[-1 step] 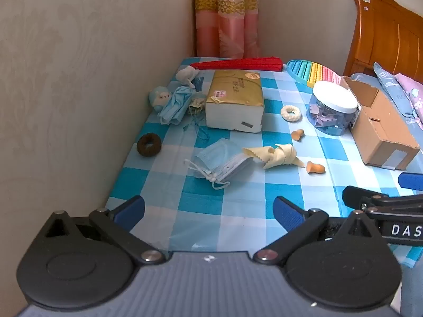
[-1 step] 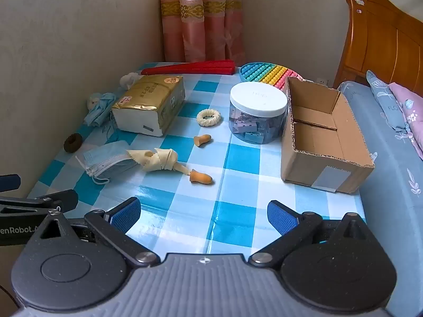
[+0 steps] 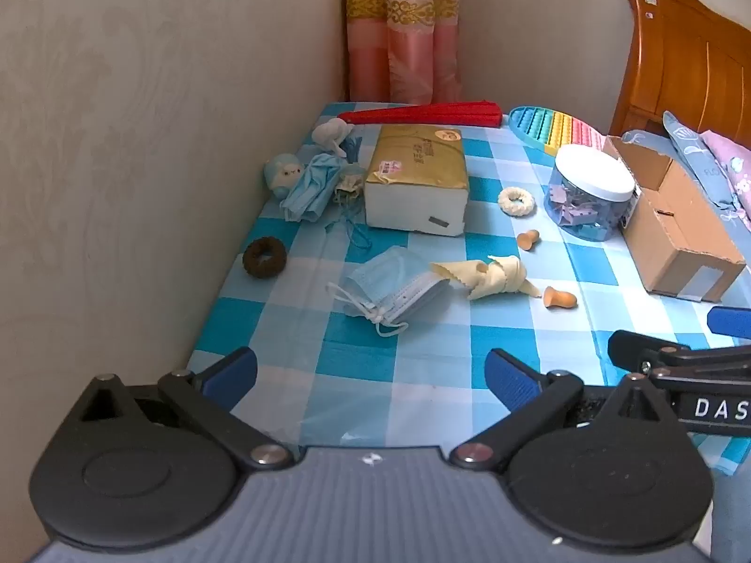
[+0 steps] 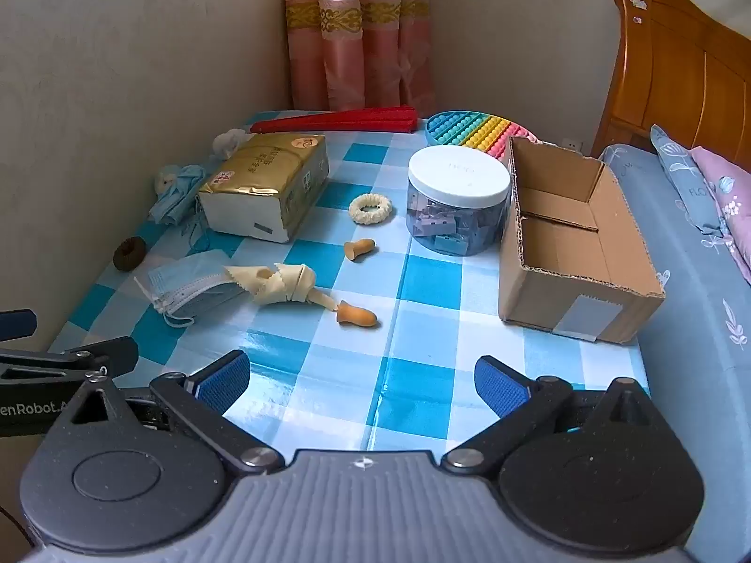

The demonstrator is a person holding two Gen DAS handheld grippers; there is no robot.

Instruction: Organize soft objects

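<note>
Nothing gathered yet — the opening step, by the look of it, with every soft thing out on the checked table (image 4: 422, 403) and the cardboard box (image 4: 577, 253) empty.

Far left, against the wall: a brown hair tie (image 3: 264, 257), a small blue plush (image 3: 284, 173) and a crumpled blue cloth (image 3: 312, 185) beside the tissue pack (image 3: 417, 178). Nearer the middle: a stack of face masks (image 3: 392, 288) touching a knotted cream cloth (image 3: 493, 274), an orange earplug (image 3: 558, 299) just beside that, a second earplug (image 4: 359, 248) and a cream hair tie (image 4: 370, 209) further back. Then the lidded jar (image 4: 457, 201), and the box at the right edge.

Left gripper (image 3: 371, 375) spread wide, holding nothing, low over the near edge. Right gripper (image 4: 361, 382) likewise spread and bare.

Next move, probably: reach forward to the masks or the near earplug, straddle with jaws wide, pinch gently — soft stuff squashes and slips — then carry right into the box.
</note>
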